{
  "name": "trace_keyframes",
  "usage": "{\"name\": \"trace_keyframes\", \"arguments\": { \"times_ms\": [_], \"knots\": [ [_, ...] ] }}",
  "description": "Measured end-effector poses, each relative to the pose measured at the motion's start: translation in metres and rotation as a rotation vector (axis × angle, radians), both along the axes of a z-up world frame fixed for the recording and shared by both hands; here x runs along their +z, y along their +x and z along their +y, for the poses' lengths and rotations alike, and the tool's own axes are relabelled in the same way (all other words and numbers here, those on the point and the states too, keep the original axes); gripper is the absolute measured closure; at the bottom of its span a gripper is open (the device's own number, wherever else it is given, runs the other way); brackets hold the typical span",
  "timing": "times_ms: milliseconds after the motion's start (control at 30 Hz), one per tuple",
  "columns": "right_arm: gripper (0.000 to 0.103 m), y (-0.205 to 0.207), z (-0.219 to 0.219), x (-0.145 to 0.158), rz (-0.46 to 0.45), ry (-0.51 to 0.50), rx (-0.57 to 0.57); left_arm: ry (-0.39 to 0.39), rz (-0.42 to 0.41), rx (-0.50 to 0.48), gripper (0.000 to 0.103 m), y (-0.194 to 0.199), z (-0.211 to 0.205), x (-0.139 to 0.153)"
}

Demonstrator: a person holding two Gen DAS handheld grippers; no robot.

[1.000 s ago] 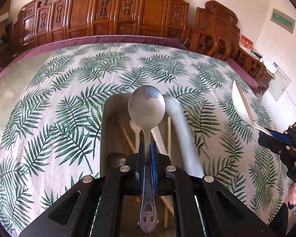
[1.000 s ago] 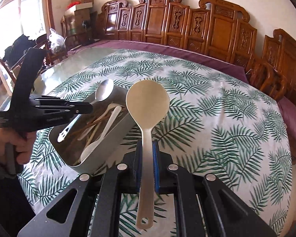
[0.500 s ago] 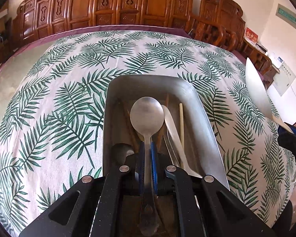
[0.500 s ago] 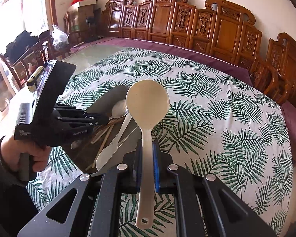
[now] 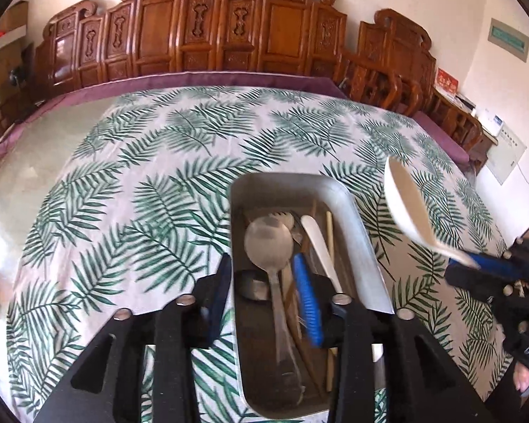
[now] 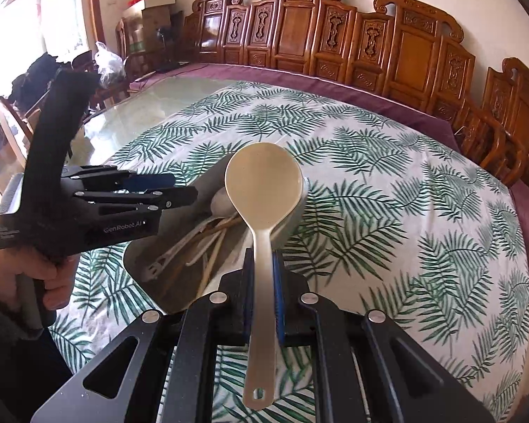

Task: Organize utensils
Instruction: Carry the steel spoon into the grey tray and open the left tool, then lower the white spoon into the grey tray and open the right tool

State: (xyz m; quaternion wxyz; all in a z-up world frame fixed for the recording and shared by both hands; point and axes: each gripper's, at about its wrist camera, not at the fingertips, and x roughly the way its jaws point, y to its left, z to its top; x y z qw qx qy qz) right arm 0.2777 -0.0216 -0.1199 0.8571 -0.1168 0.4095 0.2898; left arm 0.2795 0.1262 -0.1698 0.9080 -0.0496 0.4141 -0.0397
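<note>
Tablecloth [image 5: 151,183] with green fern print spread across a long table, carved wooden chairs [image 5: 236,31] lined along the far wall. Metal tray [image 5: 363,253] at the near middle of the cloth, holding chopsticks, a white plastic spoon [image 5: 319,243] and other utensils in a loose heap. Left gripper [image 5: 264,282] poised above the tray's near end, jaws just parted and touching nothing. Steel spoon [image 5: 269,243] lying free in the tray between the spread blue pads, bowl toward the far end. Right gripper [image 6: 262,275] to the right of the tray, pressed tight on the handle of a cream rice paddle [image 6: 264,183], blade raised over the tray's far corner.
</note>
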Motion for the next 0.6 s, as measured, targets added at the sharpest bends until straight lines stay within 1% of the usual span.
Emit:
{"name": "trace_keyframes", "arguments": {
  "times_ms": [100,133,200,267,333,367,433,600],
  "knots": [
    [0.092,0.002,0.009,-0.005,0.018,0.015,-0.001,0.005,-0.012,0.024,0.056,0.0,0.009,0.004],
    [0.092,0.003,0.012,-0.007,0.024,0.02,0.0,0.007,-0.015,0.031,0.049,0.0,0.011,0.005],
    [0.092,0.005,0.017,-0.01,0.035,0.025,0.001,0.016,-0.026,0.054,0.043,0.0,0.018,0.008],
    [0.092,0.008,0.024,-0.015,0.044,0.031,0.003,0.024,-0.036,0.074,0.032,0.0,0.025,0.011],
    [0.092,0.01,0.03,-0.018,0.052,0.034,0.007,0.025,-0.047,0.098,0.028,0.0,0.033,0.013],
    [0.092,0.013,0.033,-0.02,0.059,0.036,0.008,0.022,-0.048,0.105,0.024,0.0,0.036,0.014],
    [0.092,0.017,0.038,-0.024,0.068,0.038,0.007,0.015,-0.05,0.123,0.018,0.0,0.044,0.015],
    [0.092,0.029,0.05,-0.038,0.1,0.046,-0.012,0.008,-0.053,0.155,0.014,0.001,0.058,0.017]
  ]
}}
